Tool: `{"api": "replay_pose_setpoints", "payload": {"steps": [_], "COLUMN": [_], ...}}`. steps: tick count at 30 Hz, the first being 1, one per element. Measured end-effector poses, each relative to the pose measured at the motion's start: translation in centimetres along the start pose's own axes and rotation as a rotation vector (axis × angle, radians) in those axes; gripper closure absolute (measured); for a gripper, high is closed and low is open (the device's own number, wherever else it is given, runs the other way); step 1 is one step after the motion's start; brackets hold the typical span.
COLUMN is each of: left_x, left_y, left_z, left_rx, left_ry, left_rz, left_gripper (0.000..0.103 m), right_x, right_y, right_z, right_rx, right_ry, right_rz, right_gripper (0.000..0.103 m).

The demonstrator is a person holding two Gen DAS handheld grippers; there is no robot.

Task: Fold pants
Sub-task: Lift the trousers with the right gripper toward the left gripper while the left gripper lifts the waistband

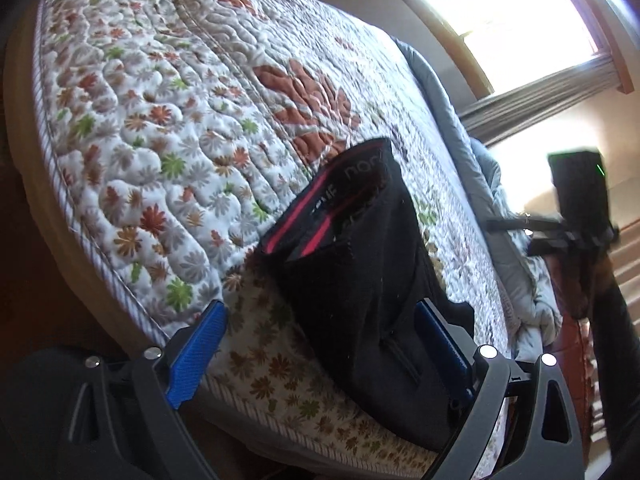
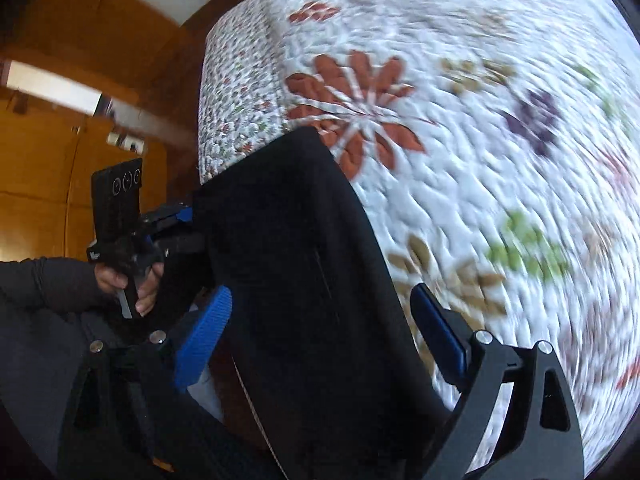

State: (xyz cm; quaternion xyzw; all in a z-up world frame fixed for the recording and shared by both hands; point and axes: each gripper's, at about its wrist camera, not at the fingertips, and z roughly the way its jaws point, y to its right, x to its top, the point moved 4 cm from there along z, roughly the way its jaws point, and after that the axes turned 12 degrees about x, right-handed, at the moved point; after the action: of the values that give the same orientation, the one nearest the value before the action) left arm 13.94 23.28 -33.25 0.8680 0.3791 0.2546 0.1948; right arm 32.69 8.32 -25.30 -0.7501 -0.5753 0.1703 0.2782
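Black pants [image 1: 352, 264] with a red-striped waistband lie folded near the edge of a bed with a floral quilt [image 1: 160, 120]. My left gripper [image 1: 320, 306] is open wide over their near end. Its left blue pad [image 1: 196, 352] is off the cloth and the right pad [image 1: 440, 344] lies along the fabric's edge. The right wrist view is blurred. There my right gripper [image 2: 320, 292] hangs open above the pants [image 2: 288, 220], one blue pad on each side and neither pressing. The left gripper [image 2: 184, 228], held in a hand [image 2: 116, 276], sits at the pants' left edge.
The quilt [image 2: 480, 160] stretches far beyond the pants. A grey blanket [image 1: 460, 128] is bunched along the bed's far side under a bright window [image 1: 500, 12]. Wooden cabinets [image 2: 60, 160] stand past the bed's corner. The right gripper's black body [image 1: 580, 192] hangs at the far right.
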Motion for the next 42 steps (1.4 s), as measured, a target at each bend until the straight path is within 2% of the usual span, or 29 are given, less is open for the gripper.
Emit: {"api": "replay_pose_setpoints", "payload": {"steps": [3,4,6,7,8,10,13,14,15,17,18,19,22,23,24,27,29,31,33,34,35,38,42], "left_x": [-0.1,-0.2,-0.1,0.1,0.3,0.7,1.2,1.4,1.9,3.1,3.4,3.4,2.8,2.6,2.4,1.9,1.8,1.6,1.4,1.1,0.9,-0.4,-0.6], "left_y": [0.0,0.2,0.7,1.2,1.4,1.3,0.3,0.1,0.3,2.7,3.8,3.9,0.1,-1.1,-2.1,-2.1,-1.4,-1.3,-2.0,-2.6,-2.9,-3.5,-3.2], "left_z": [-1.6,-2.2,-2.9,-2.7,-2.3,-1.2,-0.3,-0.2,-0.3,-2.2,-2.8,-2.4,0.8,1.1,1.2,1.0,0.8,-0.5,-2.2,-3.1,-3.5,-3.2,-1.8], "left_rx": [0.117,0.095,-0.012,-0.042,-0.062,-0.101,-0.130,-0.147,-0.180,-0.295,-0.340,-0.357,-0.281,-0.244,-0.199,-0.173,-0.172,-0.153,-0.123,-0.102,-0.093,-0.133,-0.168], "left_ry": [0.090,0.089,0.069,0.050,0.029,-0.033,-0.067,-0.074,-0.078,-0.012,0.019,0.028,-0.050,-0.047,-0.043,-0.029,-0.018,-0.009,0.023,0.037,0.039,-0.014,-0.040], "left_rz": [0.028,0.017,-0.013,-0.002,0.001,-0.019,-0.055,-0.073,-0.083,-0.004,0.040,0.037,-0.102,-0.120,-0.116,-0.068,-0.048,-0.024,-0.030,-0.045,-0.066,-0.127,-0.126], "left_gripper": [0.010,0.013,0.016,0.024,0.037,0.048,0.070,0.081,0.083,0.087,0.087,0.087,0.088,0.088,0.088,0.088,0.086,0.079,0.057,0.041,0.038,0.038,0.038], "right_x": [3.5,4.3,5.7,6.0,6.3,6.5,6.2,6.1,5.9,5.7,5.6,5.6,5.8,5.9,6.0,6.6,7.1,7.8,8.4,8.6,8.8,9.4,9.9], "right_y": [-0.1,-0.1,0.6,1.1,1.7,3.0,3.9,4.0,4.1,4.2,4.3,4.5,4.7,4.5,4.0,2.9,2.5,2.2,1.8,1.7,1.6,1.5,1.5], "right_z": [2.3,2.8,3.6,3.9,4.1,4.4,4.3,4.3,4.0,3.3,2.8,2.5,2.5,2.7,2.9,4.1,5.4,6.9,8.3,8.8,9.3,11.2,12.2], "right_rx": [-0.032,-0.027,-0.021,-0.020,-0.020,-0.015,0.001,0.001,0.001,0.008,0.022,0.028,0.039,0.040,0.054,0.114,0.120,0.128,0.143,0.154,0.172,0.244,0.289], "right_ry": [-0.078,-0.092,-0.110,-0.112,-0.110,-0.095,-0.069,-0.064,-0.056,-0.035,-0.017,-0.008,-0.015,-0.029,-0.045,-0.107,-0.158,-0.216,-0.270,-0.292,-0.312,-0.378,-0.422], "right_rz": [-0.067,-0.078,-0.078,-0.071,-0.060,-0.027,0.005,0.010,0.012,0.018,0.024,0.030,0.047,0.036,0.016,-0.027,-0.048,-0.067,-0.098,-0.111,-0.116,-0.118,-0.121], "right_gripper": [0.013,0.013,0.013,0.013,0.013,0.013,0.013,0.013,0.013,0.013,0.013,0.013,0.013,0.013,0.013,0.013,0.013,0.013,0.013,0.013,0.013,0.013,0.012]}}
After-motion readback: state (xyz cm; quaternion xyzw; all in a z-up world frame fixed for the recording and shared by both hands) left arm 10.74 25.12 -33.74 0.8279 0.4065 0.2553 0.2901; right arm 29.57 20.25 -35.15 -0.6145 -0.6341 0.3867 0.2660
